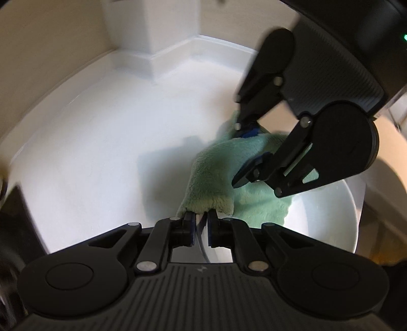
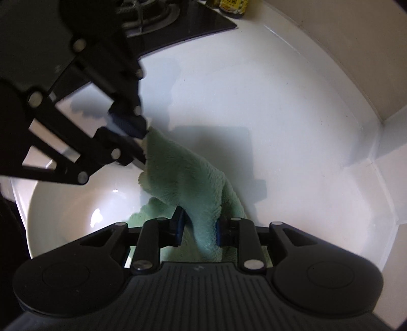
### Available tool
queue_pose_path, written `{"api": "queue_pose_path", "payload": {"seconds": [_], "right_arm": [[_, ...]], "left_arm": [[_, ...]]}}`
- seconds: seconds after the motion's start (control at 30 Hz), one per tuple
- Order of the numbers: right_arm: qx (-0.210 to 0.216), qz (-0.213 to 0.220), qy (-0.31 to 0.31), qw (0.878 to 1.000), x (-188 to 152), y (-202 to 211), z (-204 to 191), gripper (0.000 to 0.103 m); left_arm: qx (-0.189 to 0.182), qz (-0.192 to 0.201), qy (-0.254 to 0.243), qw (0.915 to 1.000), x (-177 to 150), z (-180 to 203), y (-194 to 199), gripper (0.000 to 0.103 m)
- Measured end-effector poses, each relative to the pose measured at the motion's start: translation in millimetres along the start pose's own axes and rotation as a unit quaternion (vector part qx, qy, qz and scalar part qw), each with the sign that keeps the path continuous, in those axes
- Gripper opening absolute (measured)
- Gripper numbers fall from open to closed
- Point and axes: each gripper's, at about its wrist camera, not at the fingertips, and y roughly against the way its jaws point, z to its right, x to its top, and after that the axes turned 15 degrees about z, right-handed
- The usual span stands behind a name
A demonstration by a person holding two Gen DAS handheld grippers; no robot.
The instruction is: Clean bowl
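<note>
A white bowl sits on a white counter. A fluffy green cloth lies partly inside it and drapes over its rim. My left gripper straddles the bowl's thin rim, its jaws narrow with a small gap either side. One corner of the cloth rests on its fingertips. My right gripper points steeply down over the bowl and is shut on a bunched fold of the cloth. That fold fills the space between its blue pads.
The white counter runs to a tiled wall with a jutting corner behind. A black glass hob with a burner lies at the far side, and a yellow-labelled jar stands beyond it.
</note>
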Motion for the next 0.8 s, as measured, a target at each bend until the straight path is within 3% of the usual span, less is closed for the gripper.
{"api": "queue_pose_path", "payload": {"seconds": [0.13, 0.3, 0.53, 0.63, 0.8], "right_arm": [[-0.019, 0.019, -0.067, 0.997, -13, 7, 2, 0.017], [-0.041, 0.030, -0.115, 0.992, -24, 13, -3, 0.015], [0.029, -0.031, -0.100, 0.994, -35, 18, 5, 0.014], [0.028, -0.046, -0.075, 0.996, -18, 4, 12, 0.014], [0.027, -0.042, -0.031, 0.998, 15, -18, 10, 0.015]], "left_arm": [[0.030, 0.007, 0.052, 0.9982, -18, 4, 21, 0.013], [0.030, -0.008, 0.028, 0.9991, -17, 8, 14, 0.007], [-0.039, -0.019, -0.047, 0.9980, -2, -3, -2, 0.008], [-0.050, -0.018, -0.104, 0.9931, -1, 6, -3, 0.008], [-0.059, -0.011, -0.093, 0.9939, 2, 3, -3, 0.008]]}}
